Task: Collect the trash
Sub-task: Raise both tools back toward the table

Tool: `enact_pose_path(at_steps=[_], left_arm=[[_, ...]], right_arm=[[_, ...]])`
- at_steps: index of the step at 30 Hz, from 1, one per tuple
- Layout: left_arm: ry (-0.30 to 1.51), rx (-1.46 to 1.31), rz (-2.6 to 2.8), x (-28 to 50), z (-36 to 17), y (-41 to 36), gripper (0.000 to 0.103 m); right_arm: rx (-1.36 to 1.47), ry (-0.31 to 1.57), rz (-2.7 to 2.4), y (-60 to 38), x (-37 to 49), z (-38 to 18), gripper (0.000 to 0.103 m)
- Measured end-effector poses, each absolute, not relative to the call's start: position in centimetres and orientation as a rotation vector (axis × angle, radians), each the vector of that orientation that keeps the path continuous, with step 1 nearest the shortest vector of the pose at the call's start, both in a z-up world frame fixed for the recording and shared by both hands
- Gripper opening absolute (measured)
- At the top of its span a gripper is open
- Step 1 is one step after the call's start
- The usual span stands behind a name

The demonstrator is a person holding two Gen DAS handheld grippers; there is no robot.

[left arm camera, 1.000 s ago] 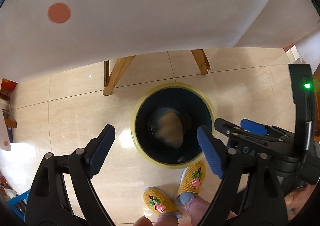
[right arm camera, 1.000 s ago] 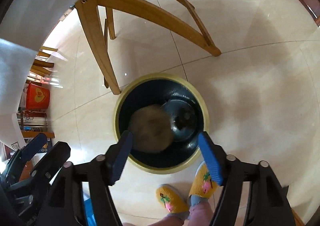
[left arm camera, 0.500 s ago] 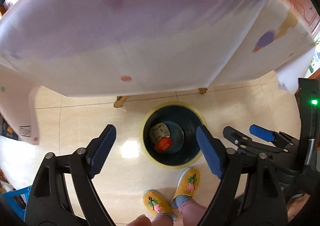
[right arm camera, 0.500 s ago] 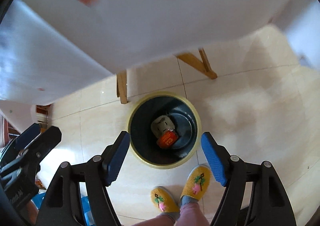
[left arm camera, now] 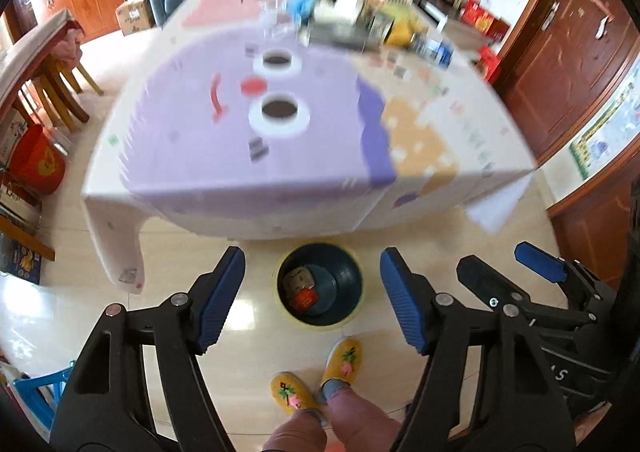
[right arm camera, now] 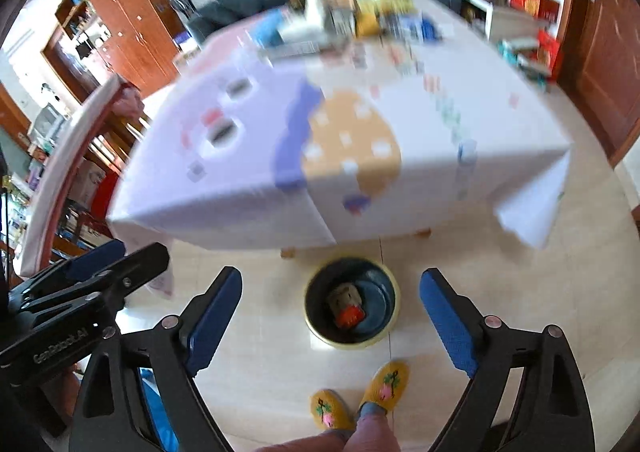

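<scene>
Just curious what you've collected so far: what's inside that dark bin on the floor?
Inside the bin lie a tan, boxy piece of trash and a red piece beside it. Anything beneath them is hidden.

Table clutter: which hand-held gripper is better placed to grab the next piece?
Marginally right. Both the left hand-held gripper and right hand-held gripper are open and empty, well short of the table; the clutter sits slightly nearer centre in the right view. Blur limits certainty.

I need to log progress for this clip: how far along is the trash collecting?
Done: a tan piece and a red piece lie in the bin on the floor. In hand: nothing; left gripper and right gripper are open and empty. Left: blurred clutter remains on the table's far end.
</scene>
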State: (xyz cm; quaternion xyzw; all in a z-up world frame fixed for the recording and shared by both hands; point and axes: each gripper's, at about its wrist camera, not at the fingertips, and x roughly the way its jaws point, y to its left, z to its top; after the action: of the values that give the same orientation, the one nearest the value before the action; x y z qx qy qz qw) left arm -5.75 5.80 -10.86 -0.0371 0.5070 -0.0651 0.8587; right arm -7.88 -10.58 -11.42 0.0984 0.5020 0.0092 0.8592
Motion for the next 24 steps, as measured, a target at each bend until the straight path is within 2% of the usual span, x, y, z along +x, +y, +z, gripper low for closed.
enact_pose_path(at_steps=[7, 14, 24], left_arm=[[0.91, -0.07, -0.173, -7.1, -1.1, 6.6, 0.068], [0.803, -0.048, -0.221, -7.5, 6.2, 7.1, 0.068], [0.817, -0.027, -0.281, -3.3, 9.2, 4.4, 0.068]], right_arm=[[0.186, 0.916, 0.008, -9.4, -9.4, -0.9, 0.094], [0.178, 0.822, -0.033, -9.7, -9.4, 5.1, 0.094], [0.132, 0.77, -0.063, -13.9, -5.6, 8.4, 0.094]])
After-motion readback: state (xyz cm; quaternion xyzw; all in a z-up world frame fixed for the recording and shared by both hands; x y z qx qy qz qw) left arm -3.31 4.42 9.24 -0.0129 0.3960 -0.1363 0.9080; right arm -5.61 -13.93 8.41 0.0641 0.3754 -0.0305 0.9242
